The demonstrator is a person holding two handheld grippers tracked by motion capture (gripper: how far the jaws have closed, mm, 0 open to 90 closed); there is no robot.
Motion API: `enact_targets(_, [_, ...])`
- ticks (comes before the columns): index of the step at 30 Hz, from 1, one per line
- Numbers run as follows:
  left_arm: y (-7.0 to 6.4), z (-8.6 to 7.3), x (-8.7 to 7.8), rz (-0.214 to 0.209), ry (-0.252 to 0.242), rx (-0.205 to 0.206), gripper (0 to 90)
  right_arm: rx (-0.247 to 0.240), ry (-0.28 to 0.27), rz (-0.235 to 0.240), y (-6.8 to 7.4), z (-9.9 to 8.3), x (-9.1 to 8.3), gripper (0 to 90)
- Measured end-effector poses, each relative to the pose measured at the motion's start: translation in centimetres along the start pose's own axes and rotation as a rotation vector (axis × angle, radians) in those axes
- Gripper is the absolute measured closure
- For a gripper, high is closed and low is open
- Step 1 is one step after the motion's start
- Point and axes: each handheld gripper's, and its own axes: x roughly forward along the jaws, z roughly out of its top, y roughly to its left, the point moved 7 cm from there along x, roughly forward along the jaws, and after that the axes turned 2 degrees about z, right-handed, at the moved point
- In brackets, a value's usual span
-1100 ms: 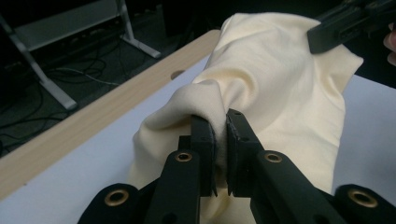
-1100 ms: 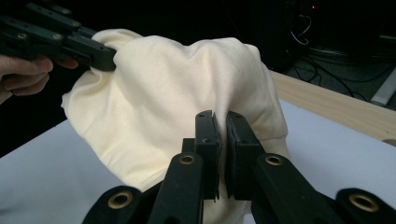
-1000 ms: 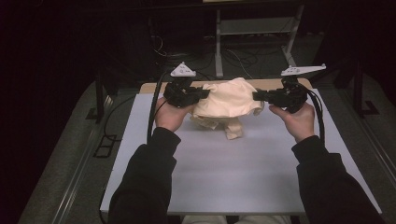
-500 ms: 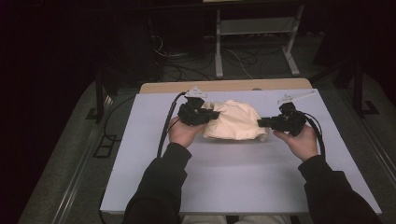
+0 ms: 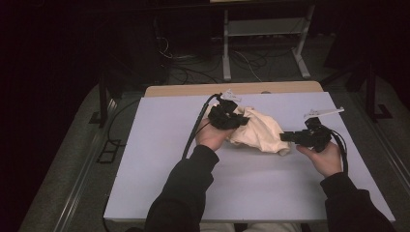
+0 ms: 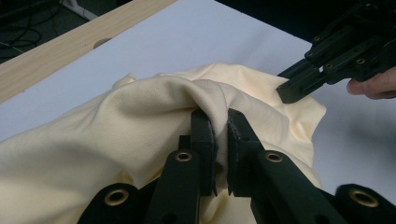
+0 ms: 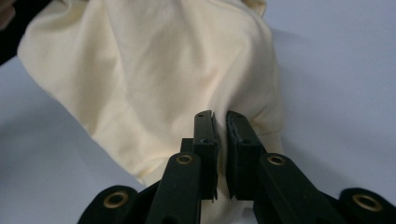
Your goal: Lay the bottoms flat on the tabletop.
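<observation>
A crumpled cream cloth (image 5: 261,131) lies on the white table (image 5: 145,159), a little beyond its middle. My left gripper (image 5: 243,121) sits at the cloth's left side. In the left gripper view it (image 6: 220,117) is shut on a raised fold of the cloth (image 6: 140,116). My right gripper (image 5: 284,137) reaches the cloth's right end from the right. In the right gripper view its jaws (image 7: 220,120) stand nearly together, with the lower edge of the cloth (image 7: 154,79) pinched between them. The right gripper (image 6: 299,86) also appears at the far side of the left gripper view.
A wooden strip (image 5: 193,90) runs along the table's far edge. Behind it stand a metal frame (image 5: 263,43) and cables (image 5: 183,67) on the dark floor. White table surface stretches to the left and toward the person.
Both grippers have come down and toward the person with the cloth. The cloth, held up and spread near the far edge before, now rests bunched on the table.
</observation>
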Motion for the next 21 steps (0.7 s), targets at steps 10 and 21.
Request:
enact_targets(10, [-0.2, 1.4, 1.4, 0.021, 0.046, 0.006, 81.8, -0.064, -0.130, 0.118, 4.3, 2.2, -0.3, 53.0])
enact_targets(21, [-0.5, 1.6, 2.5, -0.019, 0.024, -0.049, 81.7, -0.116, -0.108, 0.153, 6.3, 2.4, 1.4, 36.7])
